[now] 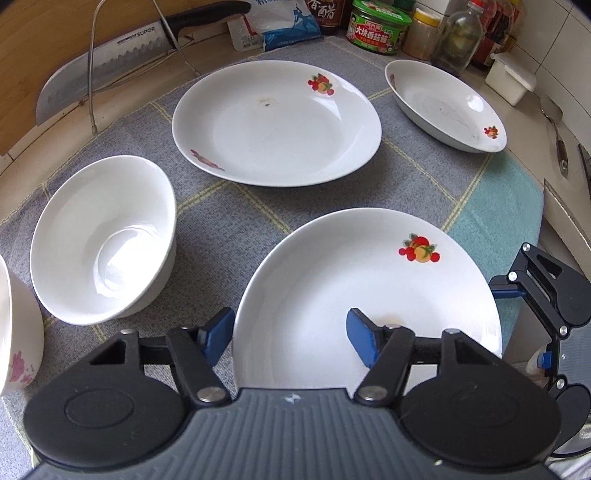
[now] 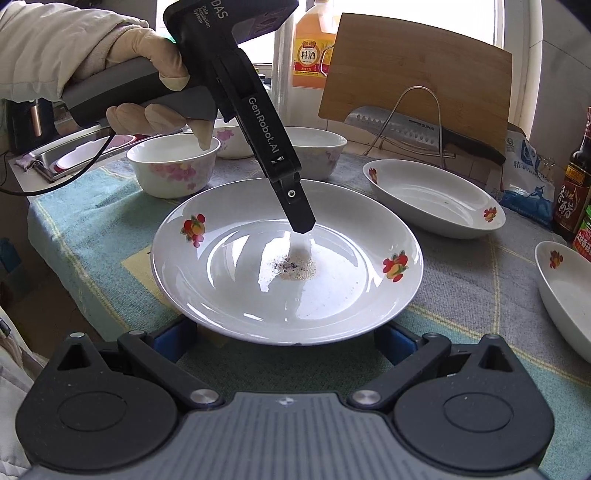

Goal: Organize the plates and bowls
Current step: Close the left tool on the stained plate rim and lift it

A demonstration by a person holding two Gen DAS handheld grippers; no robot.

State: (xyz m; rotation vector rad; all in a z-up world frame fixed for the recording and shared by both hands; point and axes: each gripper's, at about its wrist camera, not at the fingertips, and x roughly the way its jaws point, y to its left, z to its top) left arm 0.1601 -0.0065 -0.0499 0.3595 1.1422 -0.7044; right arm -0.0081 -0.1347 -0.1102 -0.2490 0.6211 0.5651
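Note:
A white plate with fruit prints [image 1: 369, 295] [image 2: 288, 266] lies on the checked cloth nearest both grippers. My left gripper [image 1: 291, 339] is open, one blue finger [image 1: 218, 339] outside the plate's rim and the other [image 1: 364, 341] over its inside. In the right wrist view the left gripper's finger [image 2: 299, 210] points down into the plate. My right gripper [image 2: 284, 343] is open, its blue fingers [image 2: 395, 343] low at the plate's near rim, partly hidden under it. Two more plates [image 1: 277, 122] [image 1: 447, 105] lie beyond. White bowls [image 1: 103, 240] [image 2: 173, 168] stand at the cloth's edge.
A knife [image 1: 107, 70] rests on a wire rack [image 1: 92, 74] against a wooden board [image 2: 413, 74]. Jars and bottles [image 1: 380, 26] and a salt bag [image 1: 280, 22] line the back. A sink [image 2: 62, 155] lies beyond the bowls. A spatula [image 1: 554, 129] lies at the right.

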